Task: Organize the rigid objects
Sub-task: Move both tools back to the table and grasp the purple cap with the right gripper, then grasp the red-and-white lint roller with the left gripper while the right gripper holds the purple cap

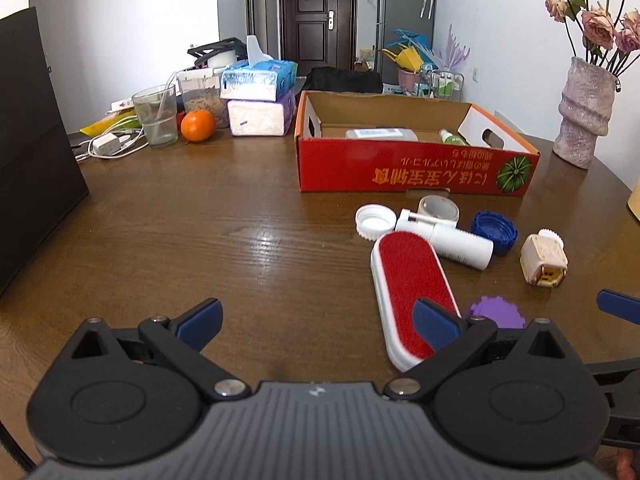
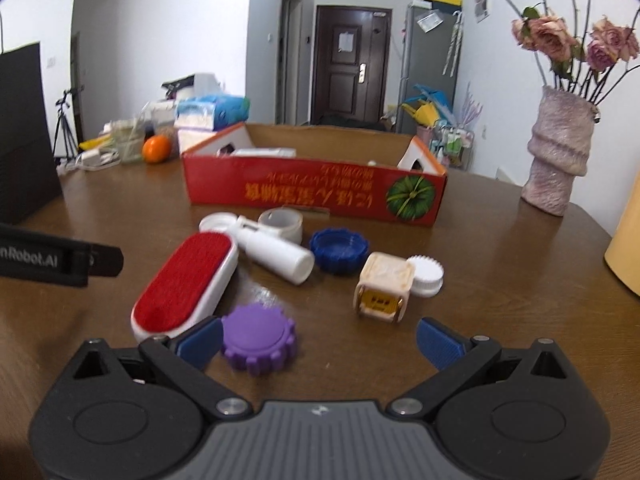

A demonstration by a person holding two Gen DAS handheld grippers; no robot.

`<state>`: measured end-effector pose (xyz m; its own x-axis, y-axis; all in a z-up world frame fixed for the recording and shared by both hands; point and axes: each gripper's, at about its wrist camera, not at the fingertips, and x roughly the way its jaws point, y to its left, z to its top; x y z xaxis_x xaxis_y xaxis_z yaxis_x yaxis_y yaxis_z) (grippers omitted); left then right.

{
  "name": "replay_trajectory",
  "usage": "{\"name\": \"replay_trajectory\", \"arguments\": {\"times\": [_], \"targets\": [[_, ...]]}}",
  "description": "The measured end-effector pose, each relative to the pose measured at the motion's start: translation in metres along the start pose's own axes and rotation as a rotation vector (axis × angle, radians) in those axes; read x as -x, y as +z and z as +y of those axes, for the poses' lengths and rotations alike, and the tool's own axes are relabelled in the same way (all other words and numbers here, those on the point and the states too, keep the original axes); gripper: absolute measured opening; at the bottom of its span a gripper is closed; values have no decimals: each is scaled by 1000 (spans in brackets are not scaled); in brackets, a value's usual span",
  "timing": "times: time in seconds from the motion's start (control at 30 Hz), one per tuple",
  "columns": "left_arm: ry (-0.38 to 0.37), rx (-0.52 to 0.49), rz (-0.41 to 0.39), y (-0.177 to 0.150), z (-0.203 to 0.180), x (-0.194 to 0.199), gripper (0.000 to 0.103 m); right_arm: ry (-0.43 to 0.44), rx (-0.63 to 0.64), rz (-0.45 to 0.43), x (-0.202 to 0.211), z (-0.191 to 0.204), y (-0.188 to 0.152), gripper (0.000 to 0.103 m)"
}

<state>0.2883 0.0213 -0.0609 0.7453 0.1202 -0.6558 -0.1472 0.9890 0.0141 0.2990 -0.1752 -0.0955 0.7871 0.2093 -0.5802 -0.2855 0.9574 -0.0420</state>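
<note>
Hovering released over the brown wooden counter (image 1: 240, 240), left claw (image 1: 318, 322) and right claw (image 2: 320, 342) are flanking the red-faced white oval lint brush (image 2: 184, 284).

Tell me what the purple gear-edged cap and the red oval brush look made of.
Purple gear-edged cap: likely matte moulded plastic, uniform colour, crisp teeth. Red oval brush: fuzzy velvet-like fabric pad, probably in a smooth white plastic shell.

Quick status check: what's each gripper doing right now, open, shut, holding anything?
Left gripper: open, holding nothing, above the table near the red lint brush.
Right gripper: open, holding nothing; the purple cap lies beside its left finger.
</note>
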Motion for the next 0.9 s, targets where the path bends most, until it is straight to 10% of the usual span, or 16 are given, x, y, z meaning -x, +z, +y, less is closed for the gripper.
{"name": "replay_trajectory", "arguments": {"times": [0.33, 0.53, 0.9], "targets": [[0, 0, 40, -6, 4, 0, 103, 65, 56, 40, -26, 11, -2, 93], [3, 13, 48, -5, 5, 0, 103, 123, 50, 42, -35, 11, -3, 45], [-5, -1, 54, -3, -8, -3, 103, 120, 49, -12, -25, 9, -6, 45]]}}
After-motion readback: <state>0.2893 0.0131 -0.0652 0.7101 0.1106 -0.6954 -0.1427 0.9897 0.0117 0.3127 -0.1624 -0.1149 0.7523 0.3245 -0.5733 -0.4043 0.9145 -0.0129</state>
